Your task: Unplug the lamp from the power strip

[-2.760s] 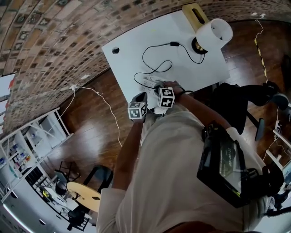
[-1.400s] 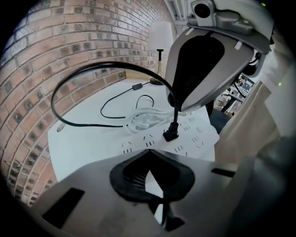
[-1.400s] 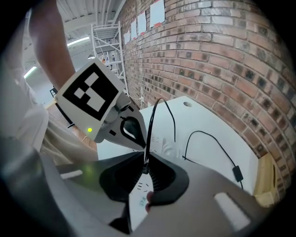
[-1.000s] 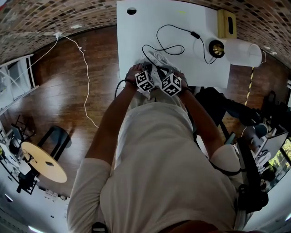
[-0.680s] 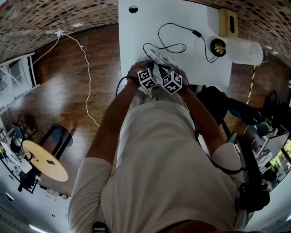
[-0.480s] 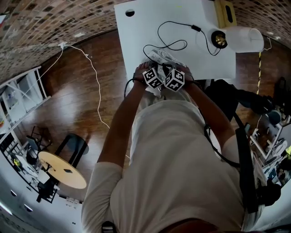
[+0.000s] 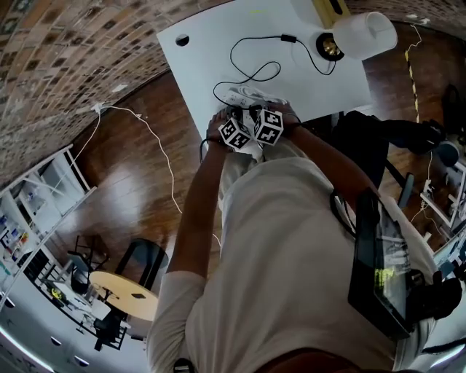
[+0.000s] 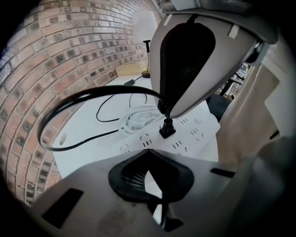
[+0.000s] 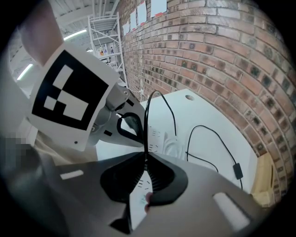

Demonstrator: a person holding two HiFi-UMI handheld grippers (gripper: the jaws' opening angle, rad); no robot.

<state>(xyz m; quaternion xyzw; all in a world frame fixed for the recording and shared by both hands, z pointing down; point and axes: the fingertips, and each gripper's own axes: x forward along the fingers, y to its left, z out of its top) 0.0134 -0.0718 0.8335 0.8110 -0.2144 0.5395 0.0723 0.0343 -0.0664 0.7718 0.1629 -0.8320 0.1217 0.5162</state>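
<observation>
A white power strip (image 7: pixel 244 96) lies at the near edge of the white table (image 7: pixel 218 51). The black plug (image 8: pixel 166 130) stands in one socket of the power strip (image 8: pixel 192 134). My right gripper (image 9: pixel 144 155) is shut on the lamp's black cord (image 9: pixel 147 115) just above the plug; in the left gripper view the right gripper (image 8: pixel 165 113) hangs directly over it. My left gripper (image 8: pixel 148 152) is shut with nothing seen between its pads, and the left gripper (image 9: pixel 134 127) sits beside the power strip (image 9: pixel 159 139). The lamp (image 7: pixel 357 33) stands at the table's far right.
The cord loops across the table past an inline switch (image 7: pixel 288 38). A wooden box (image 7: pixel 329 7) sits behind the lamp. A cable hole (image 7: pixel 182 41) is at the far left corner. A brick wall, a black chair (image 7: pixel 378 138) and a white floor cable (image 7: pixel 156 138) surround the table.
The head view has swung, so the table now sits tilted at the top. Both grippers stay together at the strip's near end.
</observation>
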